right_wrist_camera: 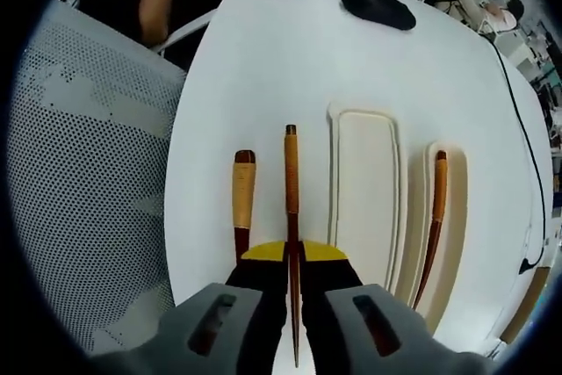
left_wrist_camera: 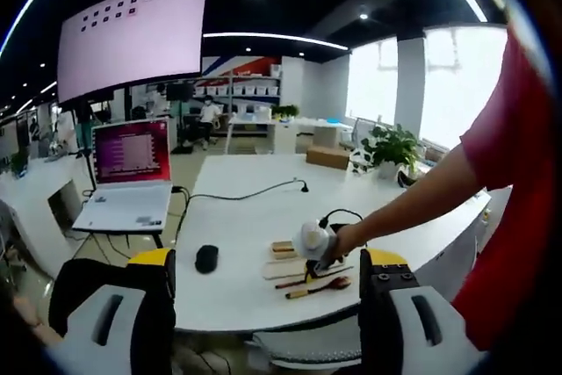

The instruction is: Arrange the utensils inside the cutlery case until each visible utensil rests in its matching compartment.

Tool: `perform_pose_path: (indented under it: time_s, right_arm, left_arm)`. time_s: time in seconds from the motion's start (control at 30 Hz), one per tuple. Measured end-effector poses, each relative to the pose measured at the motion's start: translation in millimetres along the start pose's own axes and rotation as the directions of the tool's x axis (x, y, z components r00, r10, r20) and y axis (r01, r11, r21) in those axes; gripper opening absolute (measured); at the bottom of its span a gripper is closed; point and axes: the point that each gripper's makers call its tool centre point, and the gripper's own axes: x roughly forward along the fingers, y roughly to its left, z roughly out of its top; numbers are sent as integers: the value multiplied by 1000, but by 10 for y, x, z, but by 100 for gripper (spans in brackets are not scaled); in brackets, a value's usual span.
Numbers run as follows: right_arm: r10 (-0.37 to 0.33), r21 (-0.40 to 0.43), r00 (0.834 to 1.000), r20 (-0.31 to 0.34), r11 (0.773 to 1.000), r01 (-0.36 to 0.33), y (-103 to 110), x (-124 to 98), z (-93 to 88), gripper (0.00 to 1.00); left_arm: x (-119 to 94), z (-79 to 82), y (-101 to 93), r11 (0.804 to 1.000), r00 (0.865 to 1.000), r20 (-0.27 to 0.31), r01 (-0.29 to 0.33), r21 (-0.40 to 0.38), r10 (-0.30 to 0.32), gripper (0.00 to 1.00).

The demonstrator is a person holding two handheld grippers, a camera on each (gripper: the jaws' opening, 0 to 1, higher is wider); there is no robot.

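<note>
**Q:** On the white table (right_wrist_camera: 263, 68), where do the utensils lie from the right gripper (right_wrist_camera: 294, 283)?

**A:** Its jaws are nearly closed around a slim wooden chopstick (right_wrist_camera: 291, 217), which runs straight ahead along the gripper's own line, its blunt dark-tipped end pointing away. Just left, on the bare table, lies a second utensil (right_wrist_camera: 243, 195) with a pale cork-like handle, parallel to the first. To the right sits the cutlery case (right_wrist_camera: 364, 142), cream, smooth, with rounded raised rims. Its nearer long compartment is empty; the far one holds a dark wooden utensil (right_wrist_camera: 435, 217).

**Q:** So what does the coming move depend on?

**A:** The empty compartment lies just to the right of the held chopstick and runs parallel to it, so I judge a sideways shift, without turning, would suit. The right gripper is nearer by far.

**Q:** And the left gripper (left_wrist_camera: 263, 305)?

**A:** It is held back from the table with jaws wide apart, holding nothing. From there the person's hand (left_wrist_camera: 338, 243) is seen over the utensils, beside a black mouse (left_wrist_camera: 206, 258).
</note>
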Motion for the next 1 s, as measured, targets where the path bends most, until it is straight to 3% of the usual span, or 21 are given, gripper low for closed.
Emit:
perform_pose_path:
  time_s: [0.17,0.23,0.27,0.4,0.57,0.67,0.77,0.8,0.87,1.0]
  right_arm:
    - [-3,21,1000,-19,1000,3,2,-9,11,1]
    - [-13,69,1000,-24,997,15,-3,-14,4,2]
    - [-14,72,1000,-22,997,16,-3,-14,3,2]
    - [-21,65,1000,-16,998,22,4,-20,5,2]
    - [-6,16,1000,9,1000,6,6,-26,9,2]
    - [-8,57,1000,12,998,7,-2,-25,15,1]
    - [-36,40,999,10,999,36,13,-37,17,1]
    - [-81,1,997,-1,997,81,-36,-64,1,1]
    - [-83,-3,996,43,997,83,-5,-113,68,1]
    - [-91,-21,995,50,996,92,-29,-214,79,1]
  left_arm:
    - [18,-137,-99,1000,1000,6,17,4,-18,90]
    - [12,-218,-123,1000,1000,21,21,-22,-20,90]
    - [10,-291,-149,998,1000,5,28,-65,-27,90]
    - [-11,-441,-149,997,1000,-24,2,-82,-4,90]
    - [-44,-486,-193,996,1000,-25,9,-87,-11,90]
    - [-72,-527,-159,996,1000,-28,-5,-91,2,89]
    - [-75,-575,-208,994,999,-31,7,-113,-10,88]
    - [-92,-593,-200,994,999,-36,-6,-108,3,89]
    - [-122,-614,-178,993,999,-38,-13,-114,9,88]
    - [-148,-651,-128,993,999,-47,-19,-121,13,88]
